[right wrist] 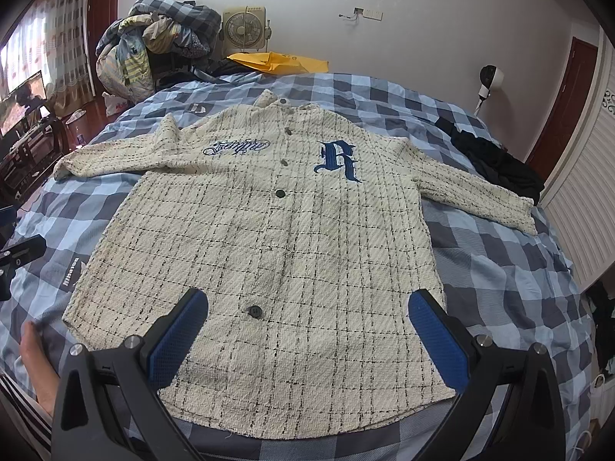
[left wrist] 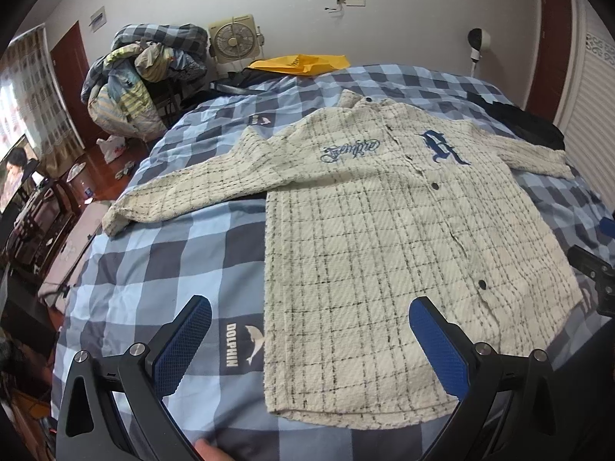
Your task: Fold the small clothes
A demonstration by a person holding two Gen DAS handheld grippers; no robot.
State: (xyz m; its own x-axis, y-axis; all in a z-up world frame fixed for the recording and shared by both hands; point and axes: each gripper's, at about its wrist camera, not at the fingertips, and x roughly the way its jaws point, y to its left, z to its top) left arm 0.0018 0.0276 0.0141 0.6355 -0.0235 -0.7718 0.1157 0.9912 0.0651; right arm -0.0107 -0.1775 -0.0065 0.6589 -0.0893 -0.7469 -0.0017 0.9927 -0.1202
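The cream plaid button-up jacket [right wrist: 269,238] lies flat, sleeves spread, on the blue checked bedspread [right wrist: 499,269]; folding is not yet begun. The left gripper [left wrist: 309,340] and right gripper [right wrist: 307,330] hover wide apart-jawed and empty above the near hem, so the next move likely calls for seizing a sleeve.

The small logo patch [left wrist: 261,119] at about eleven o'clock from the shirt [left wrist: 384,238] is too small to read. In the left wrist view, the right gripper [left wrist: 594,280] is cut off at three o'clock, its jaws unseen.
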